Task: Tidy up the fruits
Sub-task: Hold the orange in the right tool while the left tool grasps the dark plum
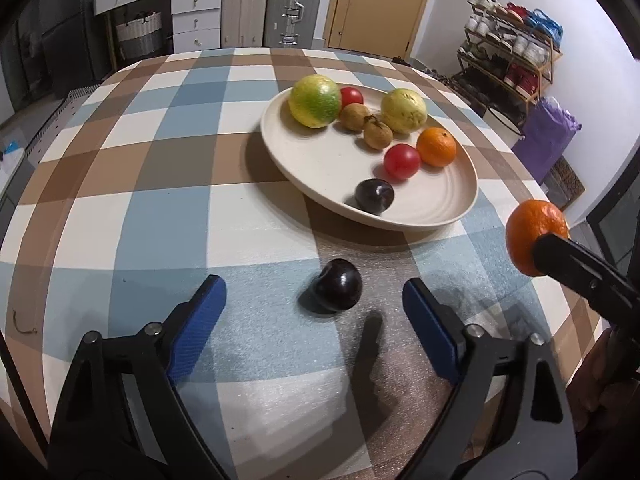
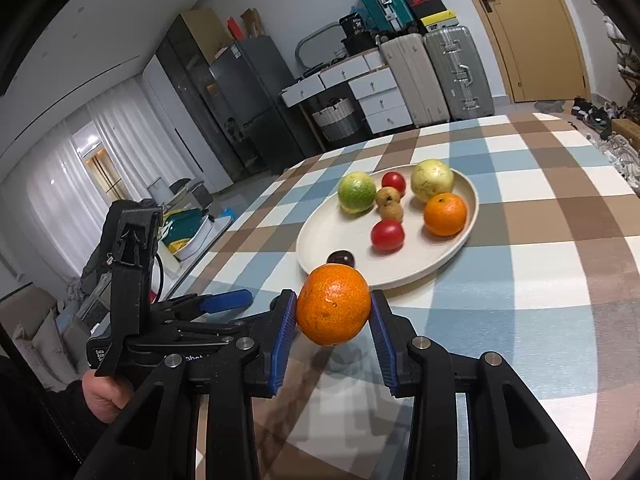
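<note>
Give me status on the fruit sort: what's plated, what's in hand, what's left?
Done: eight fruits sit on the cream plate, including an orange, two tomatoes and a dark plum. In hand: the right gripper holds a second orange in the air, short of the plate. Left: one plum lies on the tablecloth ahead of the open left gripper, untouched.

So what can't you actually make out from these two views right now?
- Right wrist view: the plum on the plate is mostly hidden behind the held orange; the loose plum is not visible there.
- Left wrist view: the right gripper shows one finger only, the rest cut by the edge.
- Left gripper: open, plum not yet gripped.
</note>
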Demonstrator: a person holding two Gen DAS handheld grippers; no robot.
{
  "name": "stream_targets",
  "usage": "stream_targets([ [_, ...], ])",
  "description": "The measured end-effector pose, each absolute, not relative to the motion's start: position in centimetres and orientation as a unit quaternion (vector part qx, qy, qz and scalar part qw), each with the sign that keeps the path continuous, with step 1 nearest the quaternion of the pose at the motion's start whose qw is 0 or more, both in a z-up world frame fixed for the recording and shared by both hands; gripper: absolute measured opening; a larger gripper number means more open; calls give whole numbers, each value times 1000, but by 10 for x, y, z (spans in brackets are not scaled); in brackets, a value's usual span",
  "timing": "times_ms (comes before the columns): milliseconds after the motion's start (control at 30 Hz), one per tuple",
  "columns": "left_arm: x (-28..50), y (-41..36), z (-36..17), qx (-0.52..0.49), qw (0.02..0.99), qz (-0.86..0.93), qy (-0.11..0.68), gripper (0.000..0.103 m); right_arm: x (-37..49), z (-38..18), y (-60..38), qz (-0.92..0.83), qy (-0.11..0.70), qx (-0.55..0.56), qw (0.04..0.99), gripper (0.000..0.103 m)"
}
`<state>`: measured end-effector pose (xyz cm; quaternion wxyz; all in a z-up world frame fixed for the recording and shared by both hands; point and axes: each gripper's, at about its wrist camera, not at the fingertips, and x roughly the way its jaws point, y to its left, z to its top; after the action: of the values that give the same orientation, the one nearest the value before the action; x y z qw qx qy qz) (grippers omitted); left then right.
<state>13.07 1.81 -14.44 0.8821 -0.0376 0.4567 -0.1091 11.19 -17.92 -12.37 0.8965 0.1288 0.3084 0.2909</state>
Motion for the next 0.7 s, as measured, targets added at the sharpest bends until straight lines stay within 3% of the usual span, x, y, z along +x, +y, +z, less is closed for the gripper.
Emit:
stream_targets([
  [333,135,2,-145,-21,878,-123,461,63,109,-127,-192,298,303,155,892,37],
  [433,135,-1,-144,-18,877,-129,463,49,109,-128,-196,303,301,164,889,37],
  [567,136,-8,-143,-19,871,-136,471,22,109,-129,-195,314,302,173,883,37],
  [700,132,-18,-142,-18,866,-153,475,20,109,-130,-198,319,302,185,879,37],
])
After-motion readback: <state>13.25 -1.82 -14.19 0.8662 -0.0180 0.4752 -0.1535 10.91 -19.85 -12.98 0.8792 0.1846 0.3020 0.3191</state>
